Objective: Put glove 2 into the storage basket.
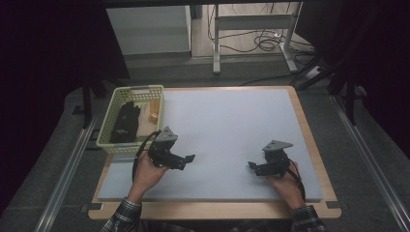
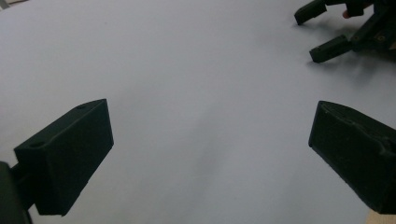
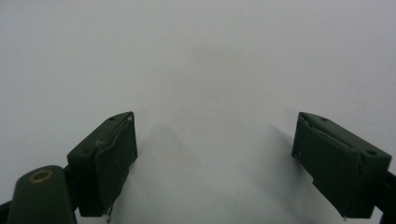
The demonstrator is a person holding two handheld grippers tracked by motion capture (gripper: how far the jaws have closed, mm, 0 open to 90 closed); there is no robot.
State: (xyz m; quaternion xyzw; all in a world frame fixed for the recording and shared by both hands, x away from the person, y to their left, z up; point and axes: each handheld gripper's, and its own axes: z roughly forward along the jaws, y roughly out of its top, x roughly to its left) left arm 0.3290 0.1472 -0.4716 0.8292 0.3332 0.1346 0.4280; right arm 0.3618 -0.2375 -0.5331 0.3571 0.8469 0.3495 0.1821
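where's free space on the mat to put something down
Most of the grey mat is bare: the whole stretch from the basket to the mat's right edge, and the gap between the left gripper and right gripper. It is crowded at the left edge, where the basket holds a black glove and small orange pieces.

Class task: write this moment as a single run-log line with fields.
left claw: open, empty, over mat | right claw: open, empty, over mat | basket: far-left mat edge, holds black glove | grey mat: bare between claws
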